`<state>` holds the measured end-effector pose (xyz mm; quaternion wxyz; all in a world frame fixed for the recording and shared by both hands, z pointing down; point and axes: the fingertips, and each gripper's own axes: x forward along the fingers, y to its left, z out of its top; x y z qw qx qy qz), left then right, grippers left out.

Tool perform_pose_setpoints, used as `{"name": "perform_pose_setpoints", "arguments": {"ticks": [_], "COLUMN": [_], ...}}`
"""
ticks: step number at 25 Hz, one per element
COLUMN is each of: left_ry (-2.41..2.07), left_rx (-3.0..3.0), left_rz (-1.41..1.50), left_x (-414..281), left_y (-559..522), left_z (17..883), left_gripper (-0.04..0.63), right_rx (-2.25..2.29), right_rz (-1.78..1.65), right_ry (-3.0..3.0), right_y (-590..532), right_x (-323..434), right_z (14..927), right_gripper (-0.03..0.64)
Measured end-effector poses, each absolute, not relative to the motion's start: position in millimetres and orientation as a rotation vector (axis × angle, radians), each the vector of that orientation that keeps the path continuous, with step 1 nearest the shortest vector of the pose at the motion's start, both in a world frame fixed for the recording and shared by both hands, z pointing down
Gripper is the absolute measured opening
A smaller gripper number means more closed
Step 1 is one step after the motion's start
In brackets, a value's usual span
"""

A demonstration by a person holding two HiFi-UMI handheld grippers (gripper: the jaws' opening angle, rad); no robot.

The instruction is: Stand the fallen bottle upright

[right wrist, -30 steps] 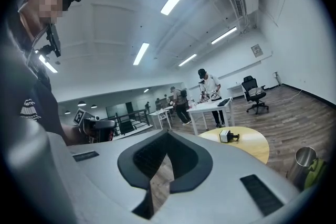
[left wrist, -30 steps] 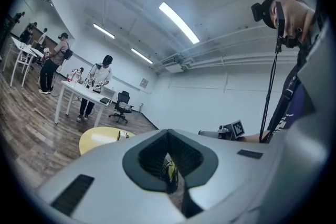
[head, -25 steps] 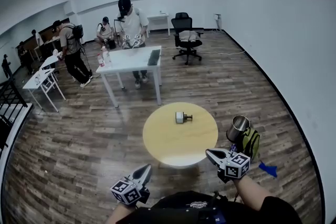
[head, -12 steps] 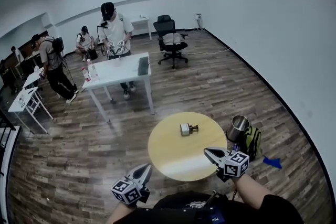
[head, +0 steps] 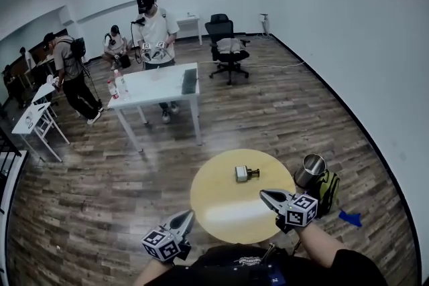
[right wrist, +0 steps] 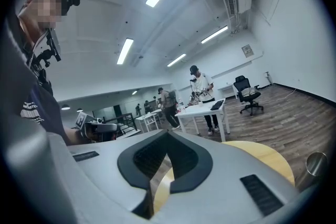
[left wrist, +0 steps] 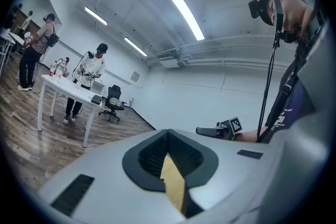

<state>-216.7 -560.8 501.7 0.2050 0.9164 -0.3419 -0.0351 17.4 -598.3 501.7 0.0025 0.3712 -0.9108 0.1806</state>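
Note:
A small pale bottle (head: 241, 173) with a dark cap lies on its side near the middle of the round yellow table (head: 221, 207). My left gripper (head: 188, 214) is held level just short of the table's near left rim, jaws together with nothing in them. My right gripper (head: 263, 194) hovers over the near right part of the tabletop, a short way in front of the bottle, and is shut and empty. In the right gripper view the yellow tabletop (right wrist: 265, 157) shows past the closed jaws. The left gripper view catches my right gripper (left wrist: 216, 131) across from it.
A steel cup (head: 310, 171) sits on a green backpack (head: 326, 189) right beside the table, with a blue scrap (head: 350, 217) on the wooden floor. Further back stand a white table (head: 157, 84), an office chair (head: 224, 43) and several people.
The round table and bottle have come nearer and lower in the head view as I approached. Both grippers stay shut and keep their places in the picture.

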Motion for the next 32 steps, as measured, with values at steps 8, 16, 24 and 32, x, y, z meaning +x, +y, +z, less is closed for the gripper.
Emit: {"name": "perform_pose_setpoints", "arguments": {"ticks": [8,16,24,32], "left_ry": [-1.073,-1.096,-1.037,-0.957], "left_rx": [2.505,2.479,2.488,2.57], "left_rz": [-0.111,-0.085,-0.048,-0.021], "left_x": [-128.7,-36.2,-21.9,-50.5], "left_y": [-635.5,-688.2,-728.2,-764.6], "left_z": [497.4,509.8,528.7,515.4], "left_gripper": [0.017,0.017,0.017,0.017], "right_rx": [0.958,0.851,0.922,1.048], "right_rz": [0.615,0.686,0.774,0.502], "right_ry": [-2.915,-2.921,-2.87,-2.908], "right_y": [-697.1,-744.4,-775.5,-797.4], "right_x": [84.0,152.1,169.8,135.3], "right_z": [512.9,542.2,576.4,538.4], "right_gripper": [-0.008,-0.006,-0.006,-0.006]}}
